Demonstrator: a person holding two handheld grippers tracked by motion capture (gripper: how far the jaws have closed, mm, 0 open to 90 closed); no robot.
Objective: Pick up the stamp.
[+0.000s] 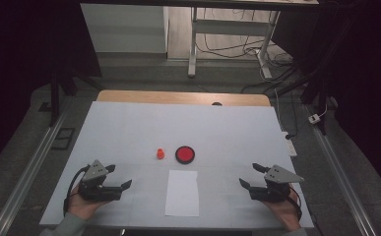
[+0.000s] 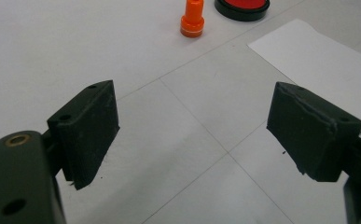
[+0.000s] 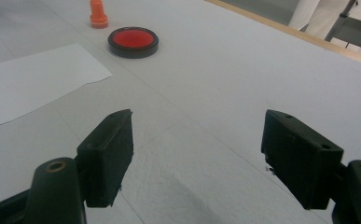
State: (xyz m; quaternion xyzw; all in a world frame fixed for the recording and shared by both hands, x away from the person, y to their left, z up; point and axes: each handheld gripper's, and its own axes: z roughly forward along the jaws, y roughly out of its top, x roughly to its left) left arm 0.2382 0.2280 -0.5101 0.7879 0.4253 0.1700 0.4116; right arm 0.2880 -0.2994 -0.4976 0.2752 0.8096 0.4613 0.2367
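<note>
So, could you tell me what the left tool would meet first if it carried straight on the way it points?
Probably the sheet of paper. The open left tool aims between it and the orange stamp, with bare table first; depth is unclear.

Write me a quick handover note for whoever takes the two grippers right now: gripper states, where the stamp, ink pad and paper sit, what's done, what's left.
Left gripper: open, empty, low over the table at the near left.
Right gripper: open, empty, near right.
Orange stamp stands upright mid-table, just left of the red ink pad, not touching it.
White paper lies flat, nearer than both, between the grippers.
Done: nothing visible; the paper looks unmarked.
Left: probably pick up the stamp, ink it, stamp the paper.
</note>
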